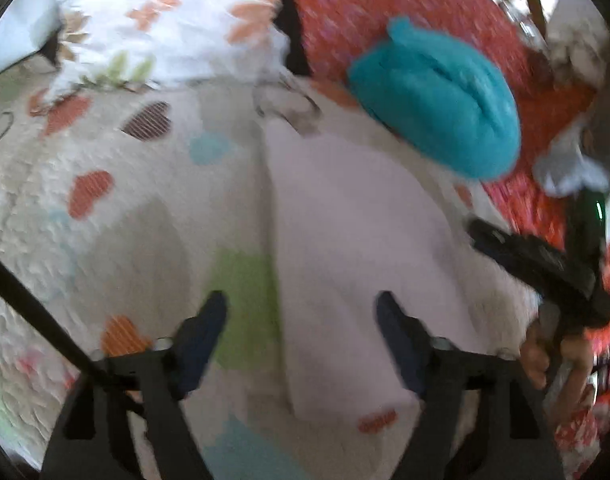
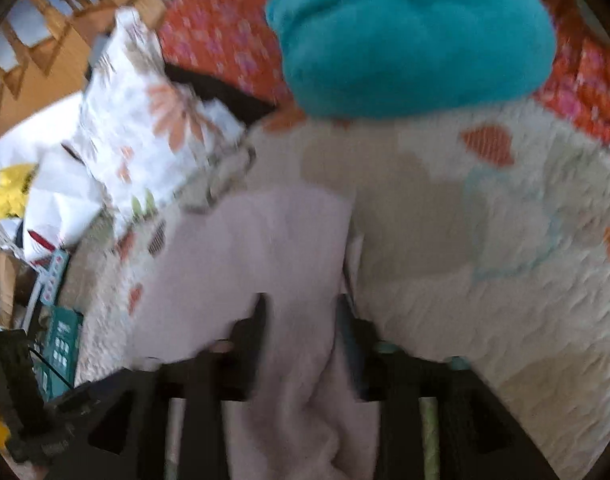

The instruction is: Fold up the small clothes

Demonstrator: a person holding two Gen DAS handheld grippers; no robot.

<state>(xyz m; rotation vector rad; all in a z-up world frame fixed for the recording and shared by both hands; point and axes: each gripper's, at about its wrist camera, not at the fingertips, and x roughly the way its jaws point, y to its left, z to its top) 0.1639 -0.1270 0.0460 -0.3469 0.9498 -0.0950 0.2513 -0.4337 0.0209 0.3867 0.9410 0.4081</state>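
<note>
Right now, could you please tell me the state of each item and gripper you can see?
Pale pink cloth garment: lying flat on the quilt, one end bunched in the right gripper.
Teal fuzzy bundle: rolled up, untouched.
Left gripper: open above the garment.
Right gripper: shut on garment.

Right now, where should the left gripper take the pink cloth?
Take the pink cloth at its long left edge, coming from the left. That edge lies as a raised ridge between the open left gripper fingers, while the right gripper already pinches the near end.
</note>
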